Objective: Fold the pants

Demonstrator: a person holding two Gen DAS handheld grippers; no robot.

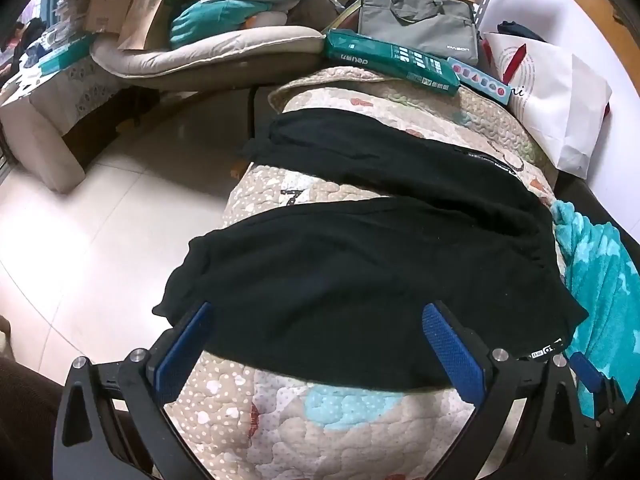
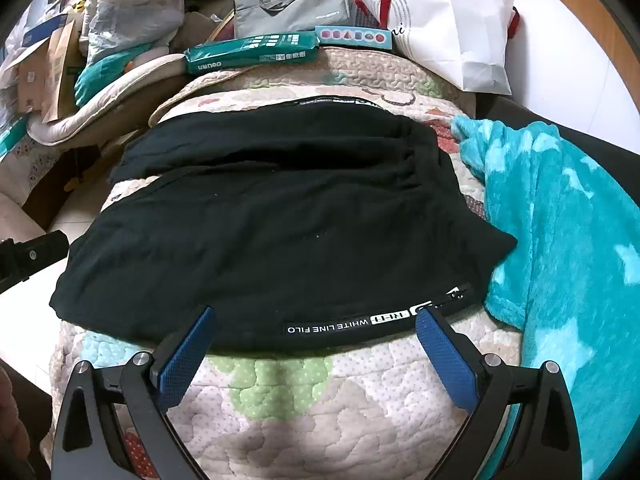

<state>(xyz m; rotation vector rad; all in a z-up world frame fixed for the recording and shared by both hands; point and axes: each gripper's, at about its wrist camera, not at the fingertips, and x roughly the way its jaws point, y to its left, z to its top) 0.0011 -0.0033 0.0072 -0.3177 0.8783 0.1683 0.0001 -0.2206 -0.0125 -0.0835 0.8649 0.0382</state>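
Black pants lie spread on a patterned quilt, the two legs running to the left and the waist at the right. In the right wrist view the pants show a white-lettered band along the near edge. My left gripper is open, empty, at the near edge of the near leg. My right gripper is open, empty, at the near edge by the lettered band. The right gripper's blue pad also shows in the left wrist view.
A teal fleece blanket lies right of the pants. A green box, a grey bag and a white paper bag sit at the quilt's far end. Tiled floor and a cluttered cushion are at left.
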